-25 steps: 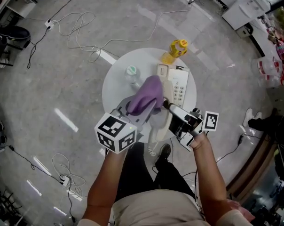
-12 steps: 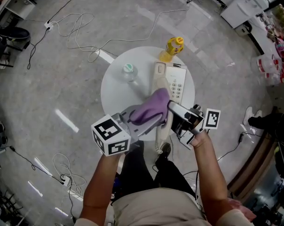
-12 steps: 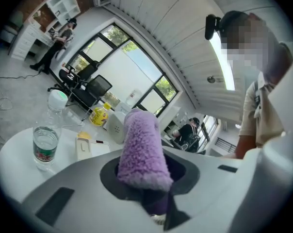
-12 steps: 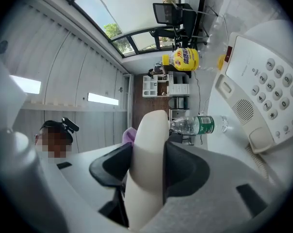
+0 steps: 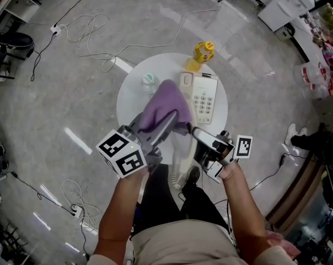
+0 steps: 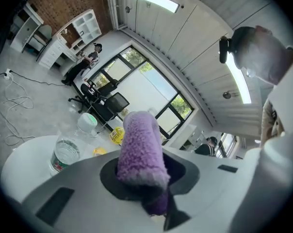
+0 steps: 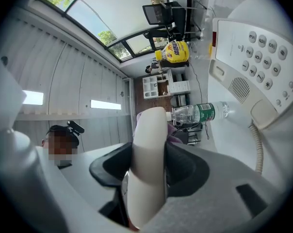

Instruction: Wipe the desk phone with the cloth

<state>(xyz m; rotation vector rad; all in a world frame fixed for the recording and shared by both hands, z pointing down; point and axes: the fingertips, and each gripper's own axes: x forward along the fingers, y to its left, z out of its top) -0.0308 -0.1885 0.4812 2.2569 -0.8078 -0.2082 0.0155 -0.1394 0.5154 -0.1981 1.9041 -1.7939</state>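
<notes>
My right gripper is shut on the cream handset and holds it lifted over the near edge of the round white table. In the right gripper view the handset fills the jaws of my right gripper, and its coiled cord runs to the phone base. My left gripper is shut on the purple cloth, which lies against the handset's far end. The cloth stands up between the jaws of my left gripper. The phone base lies flat on the table.
A yellow bottle stands at the table's far edge and a clear water bottle at its left. Cables trail over the grey floor beyond. The person's legs and a shoe are below the table's near edge.
The left gripper has swung the cloth along the handset, first toward the right gripper, then back up and to the left. The right gripper has drawn the handset slightly nearer the person.
</notes>
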